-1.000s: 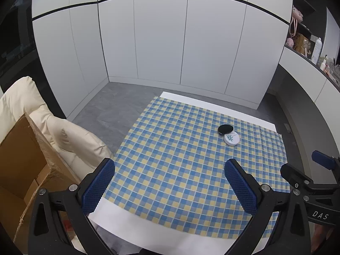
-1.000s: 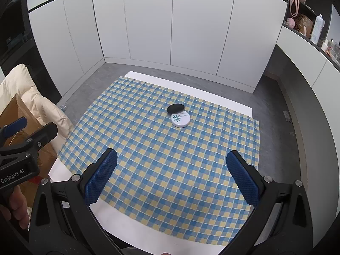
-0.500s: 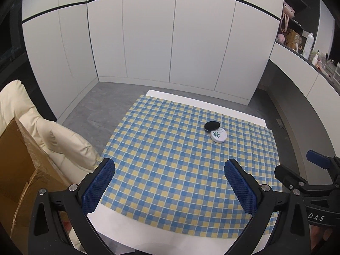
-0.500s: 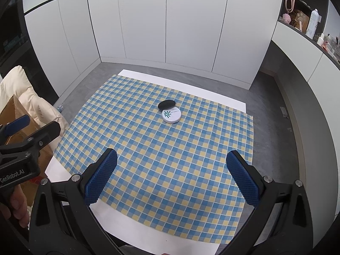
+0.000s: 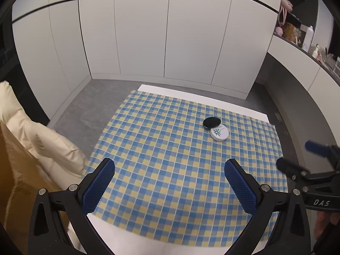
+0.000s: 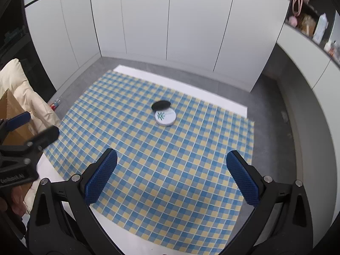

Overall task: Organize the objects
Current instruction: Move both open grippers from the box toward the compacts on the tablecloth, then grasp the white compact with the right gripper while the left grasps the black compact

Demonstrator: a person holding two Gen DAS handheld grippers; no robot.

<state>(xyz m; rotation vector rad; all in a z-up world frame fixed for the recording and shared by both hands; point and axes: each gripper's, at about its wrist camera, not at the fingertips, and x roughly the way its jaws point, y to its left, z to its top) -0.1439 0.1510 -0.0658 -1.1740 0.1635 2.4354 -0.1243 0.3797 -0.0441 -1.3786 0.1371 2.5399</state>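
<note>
Both grippers have edged in closer over the checked cloth (image 6: 148, 159) than a second ago. The white round tin (image 6: 165, 118) sits ahead of the right gripper (image 6: 171, 175), its black lid (image 6: 161, 105) touching its far edge. From the left gripper (image 5: 170, 179) it lies ahead and right. Both sets of jaws gape wide, holding nothing.
</note>
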